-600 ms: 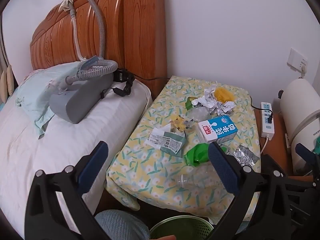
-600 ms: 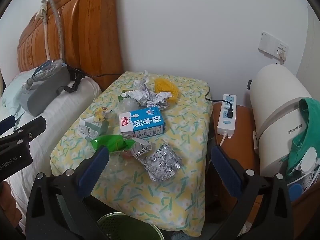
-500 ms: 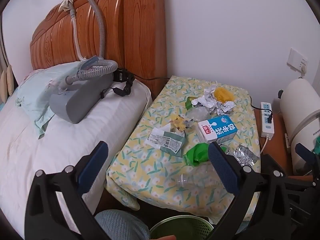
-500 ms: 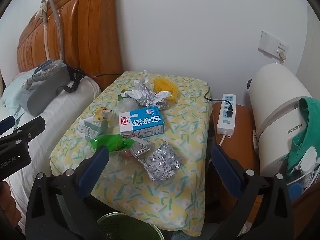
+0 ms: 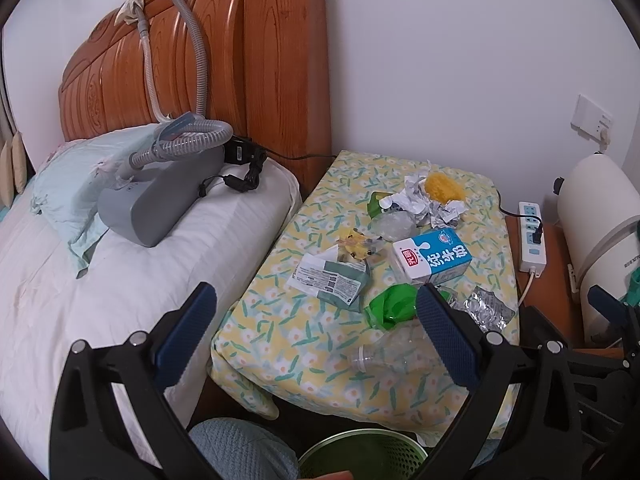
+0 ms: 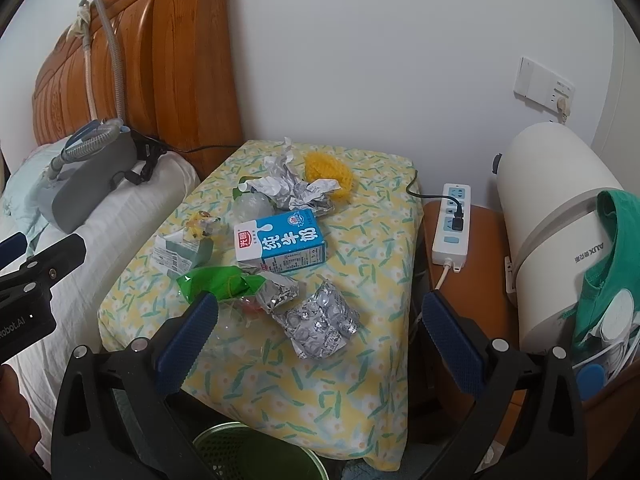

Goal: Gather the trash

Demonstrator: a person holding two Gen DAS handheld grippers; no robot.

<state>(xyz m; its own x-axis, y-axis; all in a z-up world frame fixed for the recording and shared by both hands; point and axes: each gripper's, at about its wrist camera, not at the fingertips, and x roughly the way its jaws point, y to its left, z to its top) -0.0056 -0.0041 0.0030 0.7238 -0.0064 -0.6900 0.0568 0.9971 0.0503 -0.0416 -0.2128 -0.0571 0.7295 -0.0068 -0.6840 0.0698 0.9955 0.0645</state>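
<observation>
Both grippers' jaws wide, seemingly empty, above littered table [image 6: 360, 248].

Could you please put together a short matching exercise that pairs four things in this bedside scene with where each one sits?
Things:
1. milk carton
2. power strip
3. grey machine
4. green bin

Places:
A. on the white pillow by the headboard
B. on the floor, below the near edge of the flowered table
C. lying on its side in the middle of the flowered table
D. on the brown cabinet between the flowered table and the white cylindrical appliance

Pairs: 1-C, 2-D, 3-A, 4-B
</observation>
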